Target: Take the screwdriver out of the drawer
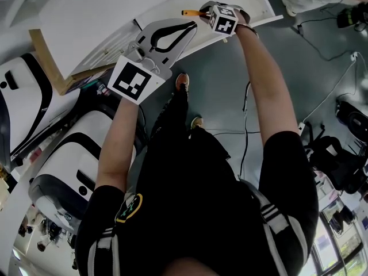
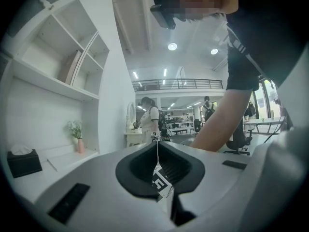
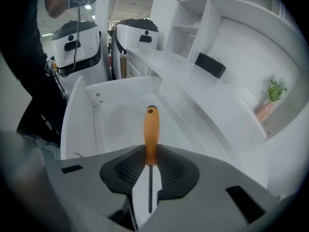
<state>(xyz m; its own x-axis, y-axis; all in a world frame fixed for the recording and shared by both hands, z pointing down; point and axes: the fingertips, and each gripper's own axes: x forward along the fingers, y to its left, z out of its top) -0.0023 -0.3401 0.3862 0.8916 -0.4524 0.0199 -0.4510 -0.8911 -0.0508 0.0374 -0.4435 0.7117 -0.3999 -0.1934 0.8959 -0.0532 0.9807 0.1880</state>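
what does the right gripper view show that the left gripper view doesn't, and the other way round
Only the right gripper view: the right gripper shut on the orange-handled screwdriver, with the open white drawer beyond it. Only the left gripper view: the left gripper with its jaws together and nothing held, the person's arm, and people in the background. Both: the black tissue box and the small plant in a pink vase on the white shelf.
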